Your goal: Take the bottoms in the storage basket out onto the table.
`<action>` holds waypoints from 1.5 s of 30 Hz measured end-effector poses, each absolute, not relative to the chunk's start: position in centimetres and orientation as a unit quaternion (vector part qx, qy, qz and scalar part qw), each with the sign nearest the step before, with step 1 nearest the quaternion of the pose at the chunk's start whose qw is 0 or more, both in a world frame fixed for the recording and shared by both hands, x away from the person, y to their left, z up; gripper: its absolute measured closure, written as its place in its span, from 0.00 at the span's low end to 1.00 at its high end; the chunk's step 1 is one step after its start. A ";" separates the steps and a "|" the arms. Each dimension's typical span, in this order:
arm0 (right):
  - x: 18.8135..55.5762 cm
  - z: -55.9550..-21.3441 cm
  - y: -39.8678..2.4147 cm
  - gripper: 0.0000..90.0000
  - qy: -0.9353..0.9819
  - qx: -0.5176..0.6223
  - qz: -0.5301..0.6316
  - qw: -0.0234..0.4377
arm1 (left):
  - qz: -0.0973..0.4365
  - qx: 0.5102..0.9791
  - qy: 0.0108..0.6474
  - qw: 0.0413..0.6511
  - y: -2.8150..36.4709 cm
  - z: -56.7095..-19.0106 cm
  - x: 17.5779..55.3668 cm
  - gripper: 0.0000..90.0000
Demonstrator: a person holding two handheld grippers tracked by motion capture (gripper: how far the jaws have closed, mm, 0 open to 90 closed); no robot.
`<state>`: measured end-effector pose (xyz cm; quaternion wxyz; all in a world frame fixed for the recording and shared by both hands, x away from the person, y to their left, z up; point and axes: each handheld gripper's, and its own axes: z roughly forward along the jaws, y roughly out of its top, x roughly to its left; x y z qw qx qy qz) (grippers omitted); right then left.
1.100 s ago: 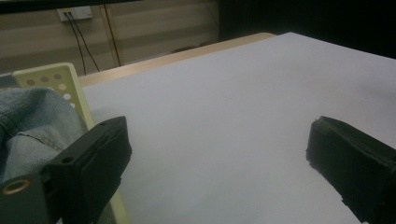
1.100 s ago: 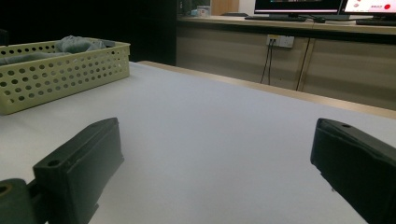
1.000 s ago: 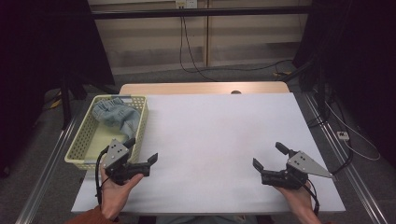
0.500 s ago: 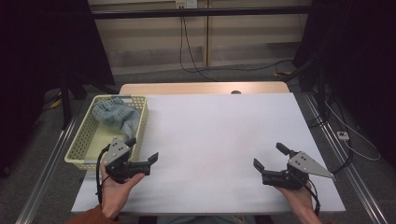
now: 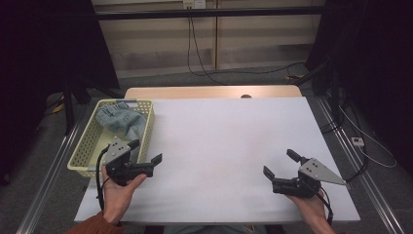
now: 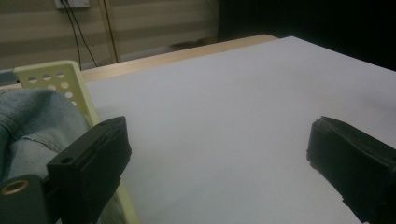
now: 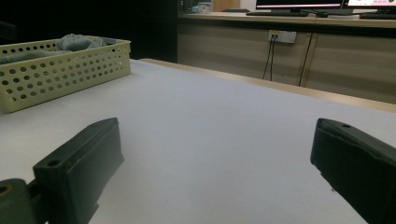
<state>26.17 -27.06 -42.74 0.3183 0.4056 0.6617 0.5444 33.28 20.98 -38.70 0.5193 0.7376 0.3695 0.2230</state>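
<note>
Black claws, grey three-cornered plates, one rust-orange sleeve.

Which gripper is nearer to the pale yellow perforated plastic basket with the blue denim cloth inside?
The left gripper: it sits right beside the pale yellow perforated plastic basket, at its near right corner. The right gripper is far across the white table.

No writing, label, brand or number can be read anywhere; the lit monitors on the far desk show coloured marks too small and blurred to make out
</note>
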 end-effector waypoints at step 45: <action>26.3 -42.8 -26.9 0.02 0.667 0.406 0.541 0.313 | 0.242 0.748 0.411 0.461 24.4 -34.1 40.3 0.06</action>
